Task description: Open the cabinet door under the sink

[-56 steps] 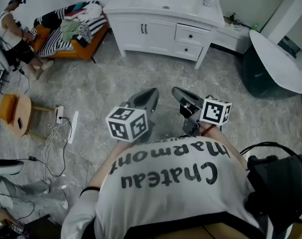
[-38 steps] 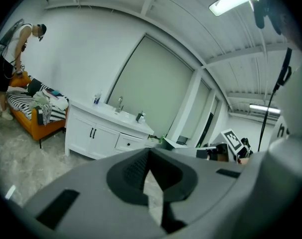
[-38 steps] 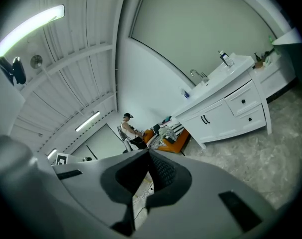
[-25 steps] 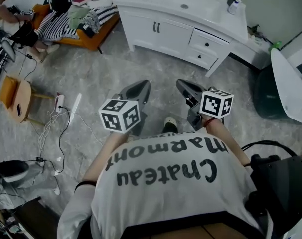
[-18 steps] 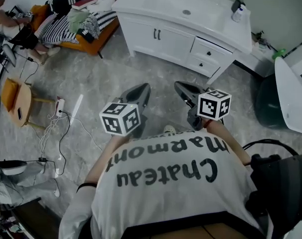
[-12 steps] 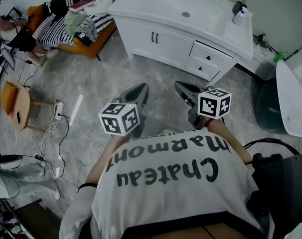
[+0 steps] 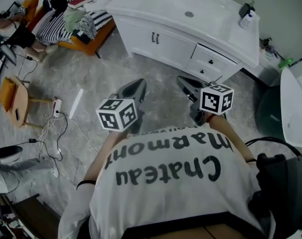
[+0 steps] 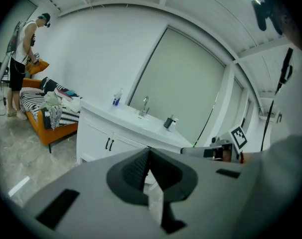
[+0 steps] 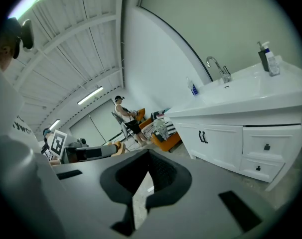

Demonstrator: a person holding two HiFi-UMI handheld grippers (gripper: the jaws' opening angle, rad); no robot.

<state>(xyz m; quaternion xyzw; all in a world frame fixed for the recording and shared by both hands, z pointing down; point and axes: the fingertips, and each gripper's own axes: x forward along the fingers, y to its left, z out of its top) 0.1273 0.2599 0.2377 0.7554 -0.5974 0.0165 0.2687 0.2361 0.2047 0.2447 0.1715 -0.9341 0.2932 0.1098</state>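
I am holding the left gripper [image 7: 139, 83] and right gripper [image 7: 182, 80] with jaws shut and empty, well short of the cabinet door [image 7: 137, 34], its upright handles [image 7: 155, 38] lying far ahead between them, slightly nearer the left.

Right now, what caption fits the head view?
A person holds the left gripper and right gripper, both shut and empty, facing a white sink cabinet, doors closed.
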